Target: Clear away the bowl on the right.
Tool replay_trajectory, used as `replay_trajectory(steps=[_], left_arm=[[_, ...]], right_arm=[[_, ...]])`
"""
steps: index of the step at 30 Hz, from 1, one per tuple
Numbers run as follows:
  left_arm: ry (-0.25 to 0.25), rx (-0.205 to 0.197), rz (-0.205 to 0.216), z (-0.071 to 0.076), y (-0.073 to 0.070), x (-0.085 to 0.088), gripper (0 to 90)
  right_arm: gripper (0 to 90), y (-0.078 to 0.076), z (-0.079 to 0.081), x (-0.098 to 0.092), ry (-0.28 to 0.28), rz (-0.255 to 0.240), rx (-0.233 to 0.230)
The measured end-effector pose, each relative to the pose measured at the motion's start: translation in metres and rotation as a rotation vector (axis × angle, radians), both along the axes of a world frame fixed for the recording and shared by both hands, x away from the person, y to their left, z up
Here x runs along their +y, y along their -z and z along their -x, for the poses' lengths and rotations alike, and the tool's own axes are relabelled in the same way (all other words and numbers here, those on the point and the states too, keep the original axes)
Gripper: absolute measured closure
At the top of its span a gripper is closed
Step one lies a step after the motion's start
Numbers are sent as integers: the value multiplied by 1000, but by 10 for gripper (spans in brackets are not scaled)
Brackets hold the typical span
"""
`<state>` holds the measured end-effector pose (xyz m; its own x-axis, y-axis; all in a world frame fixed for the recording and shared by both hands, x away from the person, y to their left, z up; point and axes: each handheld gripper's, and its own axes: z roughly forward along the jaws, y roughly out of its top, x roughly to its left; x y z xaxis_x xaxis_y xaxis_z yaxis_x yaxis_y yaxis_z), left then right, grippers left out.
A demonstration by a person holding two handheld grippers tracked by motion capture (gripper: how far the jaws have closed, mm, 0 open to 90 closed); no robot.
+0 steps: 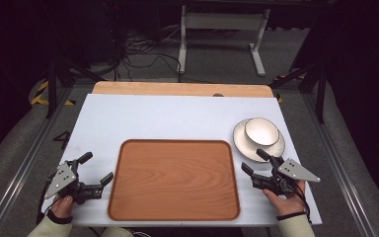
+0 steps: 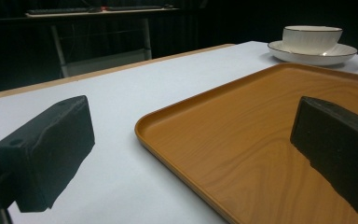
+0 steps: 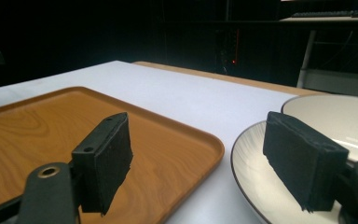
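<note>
From above, right gripper point(image 1: 254, 160) is wide open, holding nothing, with the plate point(image 1: 241, 143) and bowl point(image 1: 261, 131) just ahead. Left gripper point(image 1: 97, 167) gapes empty beside the tray point(image 1: 173, 180). Its own view: tray rim point(image 2: 177, 158) between its jaws. Right gripper view: plate edge point(image 3: 247, 177) just inside the right-hand jaw, not touching.

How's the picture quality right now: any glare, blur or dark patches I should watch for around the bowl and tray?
High view: evenly lit table, sharp; the floor beyond is dim, corners black. Left gripper view: tray crisp, the near pads soft, bowl clear but far off, background dark. Right gripper view: faint streaks of glare on the bowl, plate rim sharp, background nearly black.
</note>
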<state>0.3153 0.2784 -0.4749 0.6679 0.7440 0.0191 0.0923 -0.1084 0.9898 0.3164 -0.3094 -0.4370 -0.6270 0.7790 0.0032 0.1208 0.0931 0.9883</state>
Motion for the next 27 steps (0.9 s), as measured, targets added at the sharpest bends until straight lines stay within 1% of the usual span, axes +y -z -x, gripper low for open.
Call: replay_trajectory(steps=[4, 5, 7, 11, 16, 19, 23, 27], left_arm=[[1, -1, -3, 0, 0, 0, 2], [1, -2, -3, 0, 0, 0, 2], [1, -2, -3, 0, 0, 0, 2], [1, 0, 0, 0, 0, 0, 2], [2, -2, -2, 0, 0, 0, 3], [2, -2, -1, 0, 0, 0, 2], [0, 0, 1, 0, 0, 0, 3], [2, 4, -2, 0, 0, 0, 2]], right_arm=[[233, -9, 1, 1, -6, -6, -8], [233, -15, 1, 2, -21, -14, -10], [233, -19, 1, 3, -22, -7, -14], [233, -28, 0, 5, -23, -11, -23], [233, -35, -3, 6, -29, -9, -17], [233, -39, -6, 4, -22, -5, -11], [233, -47, -7, 4, -21, -8, -25], [233, -51, -8, 3, -21, -4, -35]])
